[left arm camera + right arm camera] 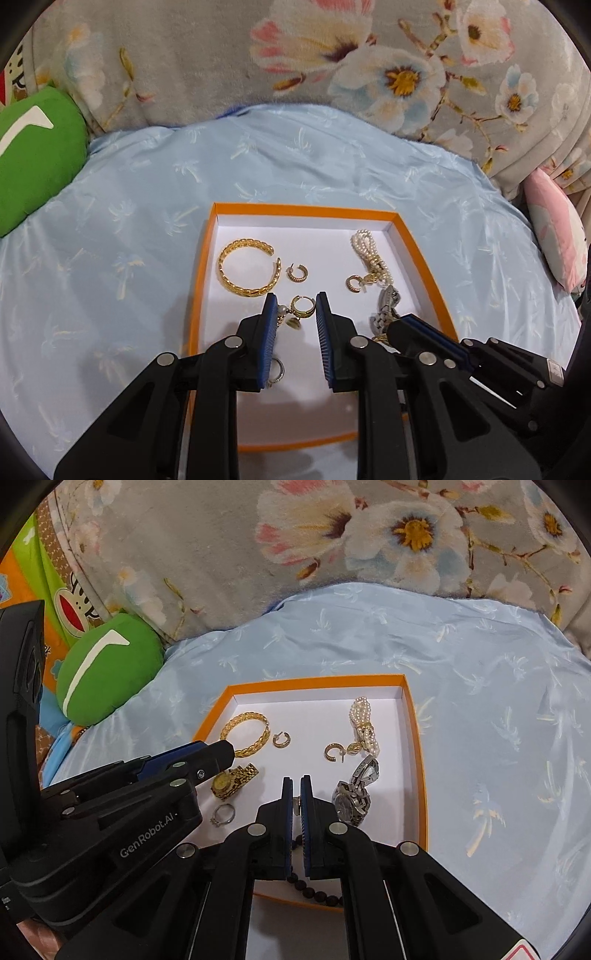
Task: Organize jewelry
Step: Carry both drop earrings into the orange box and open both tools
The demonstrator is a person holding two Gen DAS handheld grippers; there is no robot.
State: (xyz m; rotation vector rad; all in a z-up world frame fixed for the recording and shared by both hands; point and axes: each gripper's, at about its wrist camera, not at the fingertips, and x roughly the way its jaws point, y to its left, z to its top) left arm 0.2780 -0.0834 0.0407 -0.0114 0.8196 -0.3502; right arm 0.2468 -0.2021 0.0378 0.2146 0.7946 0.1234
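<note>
An orange-rimmed white tray (303, 211) (314, 682) lies on the blue sheet. It holds a gold bangle (246, 292), a pearl strand (364, 243), a silver watch (349, 801), a gold watch (231, 780), a ring (217, 819), small hoop earrings (301, 278) and dark beads (314, 888) at the near edge. My left gripper (296, 304) hovers over the tray with its jaws slightly apart. A gold drop earring (303, 308) on the tray floor shows in the gap, untouched. My right gripper (296, 781) is shut beside the silver watch, and I see nothing gripped.
A green plush (33, 155) sits at the left of the blue sheet (147, 221). A floral blanket (221, 55) rises behind, and a pink cushion (557, 236) lies at the right. The two grippers hang side by side over the tray's near half.
</note>
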